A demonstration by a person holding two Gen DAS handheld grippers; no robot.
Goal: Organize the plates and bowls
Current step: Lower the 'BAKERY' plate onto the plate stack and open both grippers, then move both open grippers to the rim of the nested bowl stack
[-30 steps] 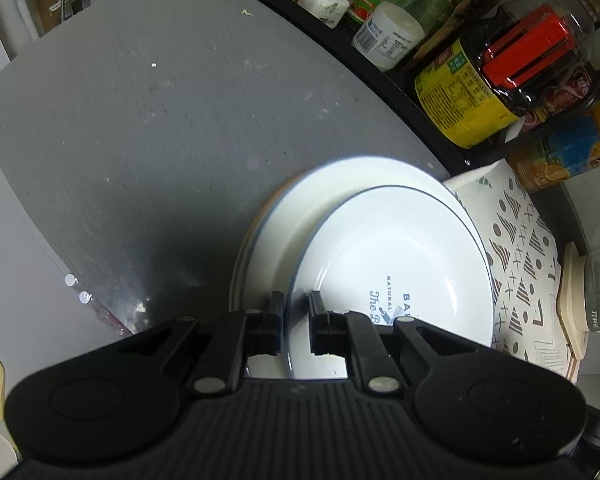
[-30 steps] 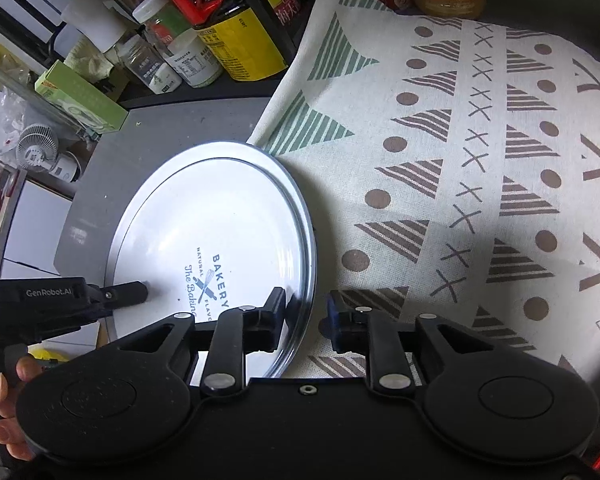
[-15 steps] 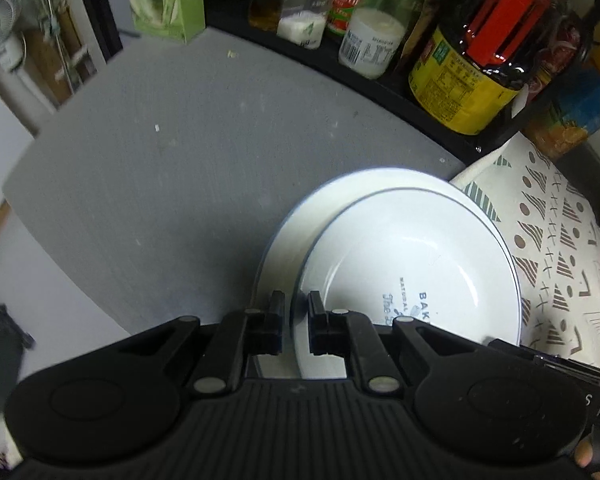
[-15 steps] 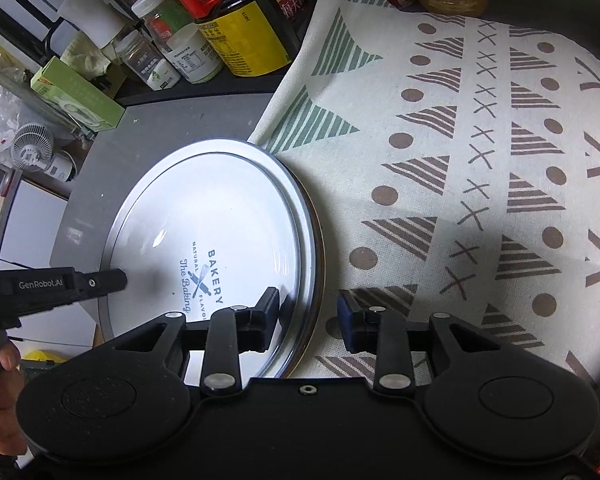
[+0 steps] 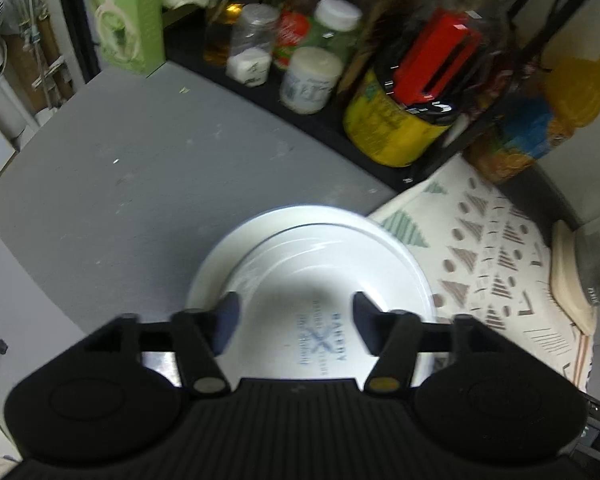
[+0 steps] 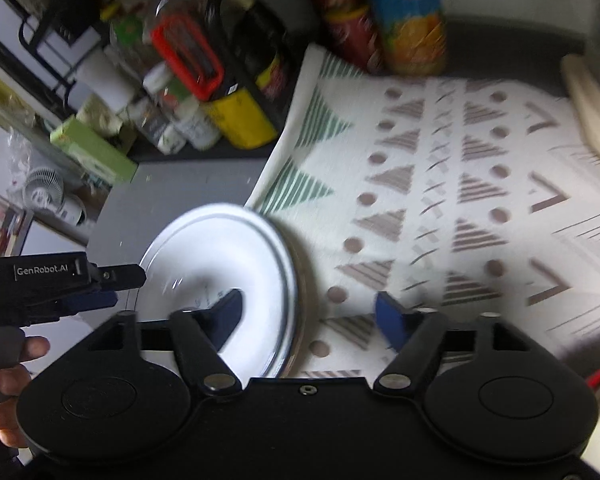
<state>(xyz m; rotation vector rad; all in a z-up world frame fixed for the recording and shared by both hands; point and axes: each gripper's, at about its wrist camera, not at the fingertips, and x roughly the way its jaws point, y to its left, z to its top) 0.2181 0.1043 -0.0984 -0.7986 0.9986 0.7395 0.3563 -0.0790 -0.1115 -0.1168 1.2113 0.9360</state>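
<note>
- The white round plate with a thin dark rim line and blue "BAKERY" print (image 5: pixel 320 280) lies flat, face up, on a larger white round plate (image 5: pixel 220 260); being round, it has no long axis, and its lettering reads sideways in the left wrist view.
- The stack sits on the grey bench (image 5: pixel 140 168), its right edge touching or overlapping the cream cloth patterned with triangles and dots (image 5: pixel 492 248); which, the blur hides.
- The left tongs (image 5: pixel 296 312) hang spread wide over the plate, gripping nothing.
- The right tongs (image 6: pixel 312 312) are likewise spread wide, one finger over the plate, the other over the cloth.
- Jars and bottles (image 5: pixel 312 76) crowd a black shelf behind the bench.
</note>
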